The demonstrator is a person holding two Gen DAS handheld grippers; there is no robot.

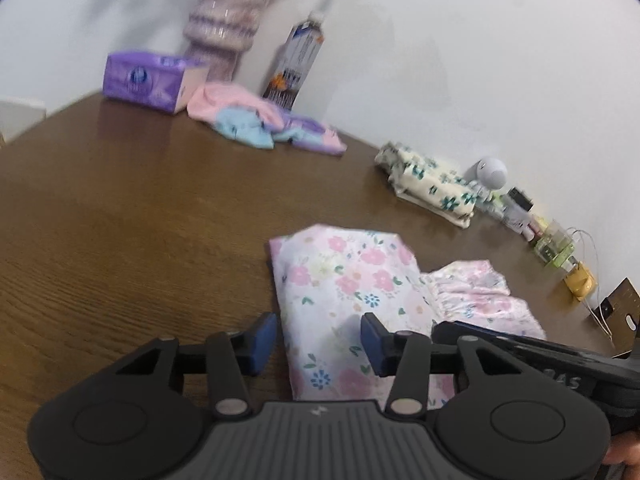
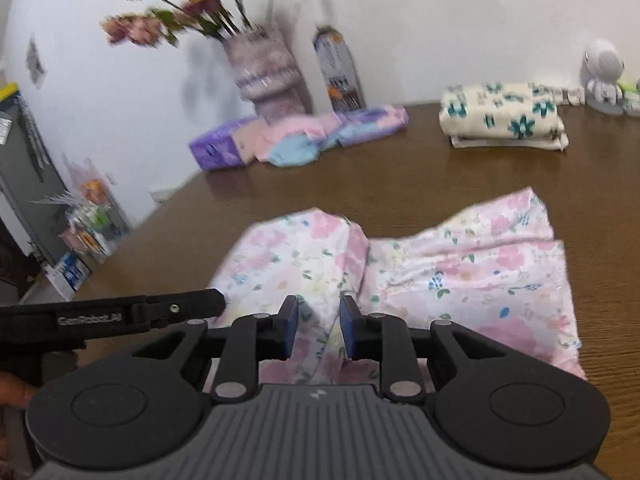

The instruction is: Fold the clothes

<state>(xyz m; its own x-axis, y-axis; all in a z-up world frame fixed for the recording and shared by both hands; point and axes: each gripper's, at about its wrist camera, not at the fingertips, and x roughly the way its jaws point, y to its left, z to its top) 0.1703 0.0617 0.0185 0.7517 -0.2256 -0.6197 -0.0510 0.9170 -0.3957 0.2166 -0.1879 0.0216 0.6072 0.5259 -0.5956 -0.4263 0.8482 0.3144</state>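
- Left gripper (image 1: 318,342): blue-padded fingers (image 1: 264,334) spread wide apart, nothing between them, poised over the near left edge of the pink floral garment (image 1: 348,292).
- Right gripper (image 2: 319,326): blue pads (image 2: 349,326) standing a narrow gap apart, a raised fold of the same garment (image 2: 460,276) running up between them; whether the pads actually pinch the cloth cannot be told.
- Garment lying partly folded on the brown wooden table (image 1: 140,220), at the centre to 4 o'clock of the left wrist view, one flap doubled over on the left, the looser part bunched toward 3 o'clock.
- In the right wrist view, garment filling the middle, a humped ridge at the centre, a flatter panel spreading to 3 o'clock.
- Other gripper's black body entering at 9 o'clock in the right wrist view, at 4 o'clock in the left.
- Folded cream cloth with teal flowers (image 2: 504,120) at 1 o'clock, by the wall, well apart from the garment.
- Heap of pink, blue and lilac clothes (image 2: 320,136) at 11 to 12 o'clock, touching a purple tissue box (image 2: 218,148).
- Behind the heap: a mauve vase (image 2: 268,76) with flowers and a tall bottle (image 2: 338,72) against the white wall.
- Small white round figure (image 2: 604,76) at 2 o'clock, just beside the cream cloth.
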